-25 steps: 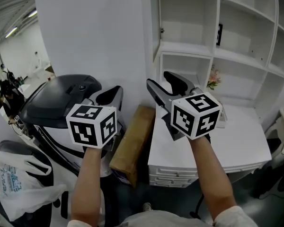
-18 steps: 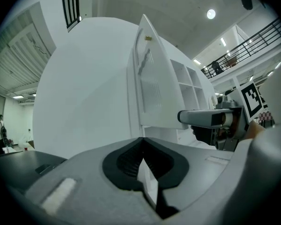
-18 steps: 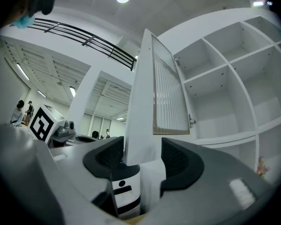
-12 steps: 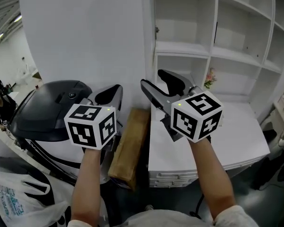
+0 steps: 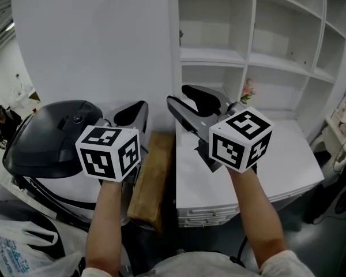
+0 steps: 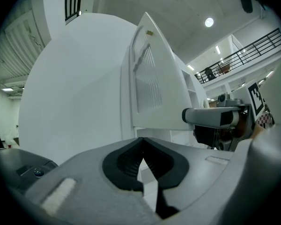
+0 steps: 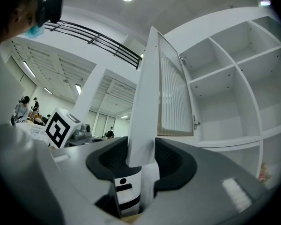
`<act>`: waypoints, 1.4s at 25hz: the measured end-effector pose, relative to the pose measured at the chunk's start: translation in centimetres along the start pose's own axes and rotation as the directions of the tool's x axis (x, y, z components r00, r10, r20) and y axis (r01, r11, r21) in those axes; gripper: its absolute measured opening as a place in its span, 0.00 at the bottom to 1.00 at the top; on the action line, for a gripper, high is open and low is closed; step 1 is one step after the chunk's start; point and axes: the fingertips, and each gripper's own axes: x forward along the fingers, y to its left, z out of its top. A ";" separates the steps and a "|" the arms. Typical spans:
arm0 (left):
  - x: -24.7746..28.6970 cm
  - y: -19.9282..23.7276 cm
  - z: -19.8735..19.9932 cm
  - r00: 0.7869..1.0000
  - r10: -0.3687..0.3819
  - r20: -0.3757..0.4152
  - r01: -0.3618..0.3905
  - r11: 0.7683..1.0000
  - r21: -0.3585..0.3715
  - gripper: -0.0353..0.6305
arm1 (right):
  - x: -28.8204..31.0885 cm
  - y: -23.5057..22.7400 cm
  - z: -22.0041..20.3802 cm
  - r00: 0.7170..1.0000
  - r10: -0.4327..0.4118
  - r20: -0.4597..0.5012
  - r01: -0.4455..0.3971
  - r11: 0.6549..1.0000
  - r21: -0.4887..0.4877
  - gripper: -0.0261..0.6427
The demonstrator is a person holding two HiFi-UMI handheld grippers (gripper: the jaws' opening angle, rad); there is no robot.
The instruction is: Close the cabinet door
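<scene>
The white cabinet door (image 5: 173, 51) stands open and is seen edge-on in the head view. Its slatted face (image 7: 171, 88) fills the right gripper view. My right gripper (image 5: 181, 97) straddles the door's lower free edge (image 7: 141, 125). Its jaws are closing, the pads near both faces, with no firm press showing. My left gripper (image 5: 135, 111) hangs beside it at the left, shut on nothing (image 6: 141, 146). From there I see the door's outer face (image 6: 147, 78) and the right gripper (image 6: 215, 118).
Open white shelves (image 5: 277, 62) sit right of the door, with small flowers (image 5: 247, 89) on one. Below lies a white desk (image 5: 277, 160) with drawers (image 5: 207, 215). A brown box (image 5: 153, 178) leans beside it, and a dark-lidded machine (image 5: 46, 137) stands left.
The cabinet has drifted left in the head view, so the door edge now lies between the right jaws. Those jaws stand a little narrower. The left gripper stays shut.
</scene>
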 end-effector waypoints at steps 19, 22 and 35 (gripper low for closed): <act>3.7 -3.7 0.0 0.993 -0.117 0.007 0.117 0.993 -0.004 0.06 | -3.7 -2.8 0.2 0.999 -0.040 -0.001 0.040 0.999 0.016 0.23; 4.0 -4.3 0.1 0.991 -0.135 0.009 0.135 0.991 0.000 0.06 | -4.5 -3.5 0.2 0.998 -0.069 -0.006 0.069 0.997 0.021 0.21; 5.5 -6.1 0.7 0.983 -0.181 0.021 0.181 0.983 0.013 0.06 | -7.5 -7.2 0.1 0.984 -0.180 -0.018 0.181 0.982 0.051 0.16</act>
